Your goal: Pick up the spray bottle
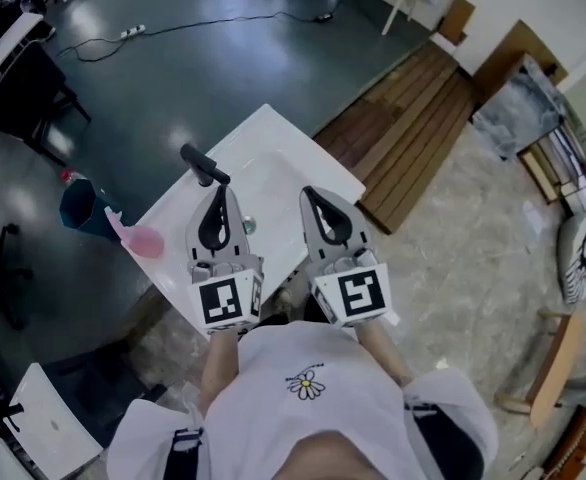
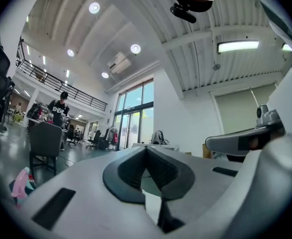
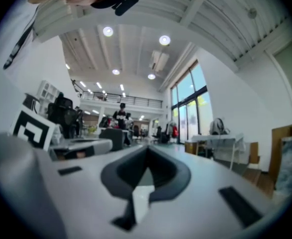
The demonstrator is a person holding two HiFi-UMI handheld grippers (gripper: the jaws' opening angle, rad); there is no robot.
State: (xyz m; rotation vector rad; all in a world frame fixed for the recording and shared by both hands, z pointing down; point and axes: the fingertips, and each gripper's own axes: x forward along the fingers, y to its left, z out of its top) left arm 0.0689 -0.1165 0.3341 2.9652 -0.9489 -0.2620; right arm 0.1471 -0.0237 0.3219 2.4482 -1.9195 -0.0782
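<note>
Now | left gripper (image 2: 146, 149): jaws together, empty | right gripper (image 3: 147, 152): likewise

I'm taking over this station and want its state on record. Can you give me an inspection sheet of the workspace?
Surface: white table, with a black handle-like part and a small metal piece on it.
Job's things: spray bottle not clearly seen; a pink object at the table's left edge may be it.
Clutter: nothing seen.
Grippers: left gripper and right gripper both shut and empty, held over the table.
Cables: cable and power strip on the floor beyond the table.
Surroundings: blue bin, black chair, wooden planks.
</note>
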